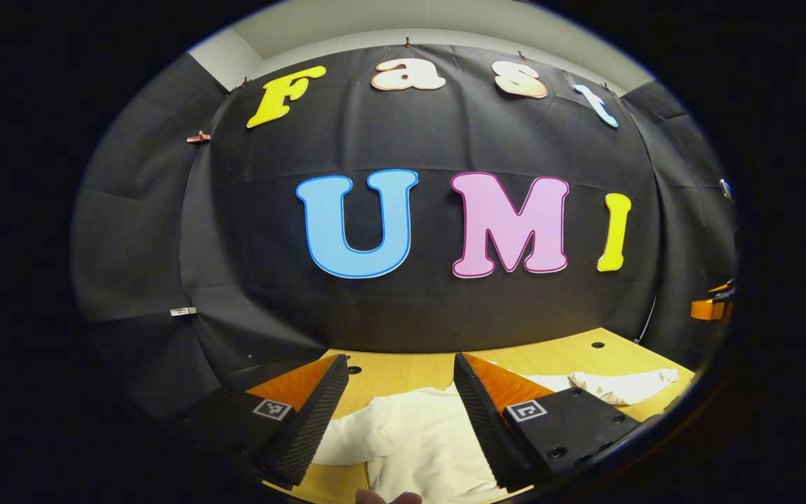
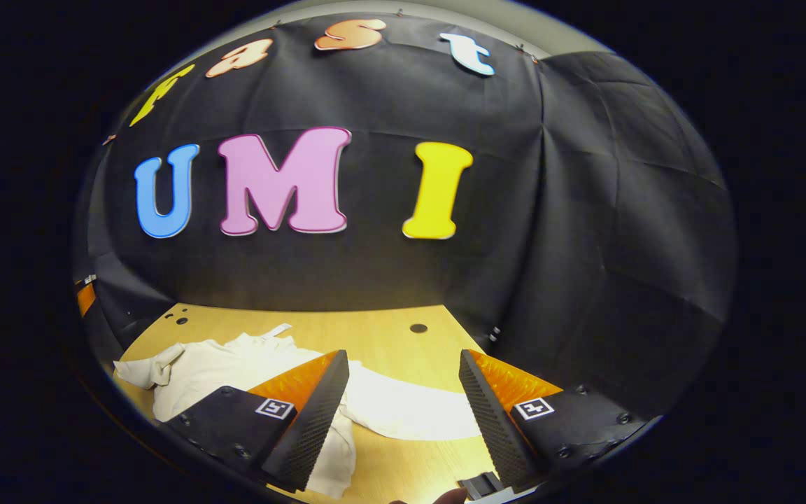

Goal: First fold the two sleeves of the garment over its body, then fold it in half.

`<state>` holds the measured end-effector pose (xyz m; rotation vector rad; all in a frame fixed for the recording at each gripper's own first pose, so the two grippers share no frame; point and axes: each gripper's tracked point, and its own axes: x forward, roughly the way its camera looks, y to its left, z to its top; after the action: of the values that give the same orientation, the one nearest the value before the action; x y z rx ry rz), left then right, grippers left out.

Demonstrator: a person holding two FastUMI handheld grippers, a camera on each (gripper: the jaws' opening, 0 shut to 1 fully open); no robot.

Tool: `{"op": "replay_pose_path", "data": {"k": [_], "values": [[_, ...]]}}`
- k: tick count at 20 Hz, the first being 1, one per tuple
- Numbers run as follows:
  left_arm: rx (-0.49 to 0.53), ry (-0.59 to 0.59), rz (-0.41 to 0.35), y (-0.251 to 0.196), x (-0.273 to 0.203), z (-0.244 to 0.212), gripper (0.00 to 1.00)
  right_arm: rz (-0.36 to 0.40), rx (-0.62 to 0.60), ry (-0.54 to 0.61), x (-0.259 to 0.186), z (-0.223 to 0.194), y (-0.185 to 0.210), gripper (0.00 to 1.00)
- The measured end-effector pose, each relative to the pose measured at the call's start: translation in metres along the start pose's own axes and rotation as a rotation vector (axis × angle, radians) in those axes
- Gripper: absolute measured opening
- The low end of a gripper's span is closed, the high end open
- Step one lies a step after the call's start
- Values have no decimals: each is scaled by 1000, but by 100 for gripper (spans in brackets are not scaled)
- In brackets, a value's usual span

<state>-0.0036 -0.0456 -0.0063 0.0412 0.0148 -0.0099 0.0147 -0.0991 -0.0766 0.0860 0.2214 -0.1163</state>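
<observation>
A white garment (image 1: 417, 441) lies spread on the wooden table (image 1: 403, 371). In the left gripper view one sleeve (image 1: 623, 385) stretches away to the right. My left gripper (image 1: 399, 420) hangs open above the garment's body, nothing between its fingers. In the right gripper view the garment (image 2: 221, 367) lies to the left, with a sleeve (image 2: 410, 413) running across between the fingers. My right gripper (image 2: 403, 416) is open above that sleeve, apart from it. A bunched end of cloth (image 2: 144, 371) lies at the far left.
The black cloth wall stands close behind the table (image 2: 375, 336) and wraps round its right side. Small dark holes (image 2: 418, 327) dot the tabletop. An orange object (image 1: 707, 308) sits at the right edge of the left gripper view. Part of a hand (image 1: 389, 497) shows at the bottom.
</observation>
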Motion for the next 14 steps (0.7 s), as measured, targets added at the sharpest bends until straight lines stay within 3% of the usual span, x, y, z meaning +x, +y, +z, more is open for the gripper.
{"op": "replay_pose_path", "data": {"k": [14], "values": [[10, 75, 71, -60, -14, -13, 95, -59, -8, 396, 98, -177, -132, 98]]}}
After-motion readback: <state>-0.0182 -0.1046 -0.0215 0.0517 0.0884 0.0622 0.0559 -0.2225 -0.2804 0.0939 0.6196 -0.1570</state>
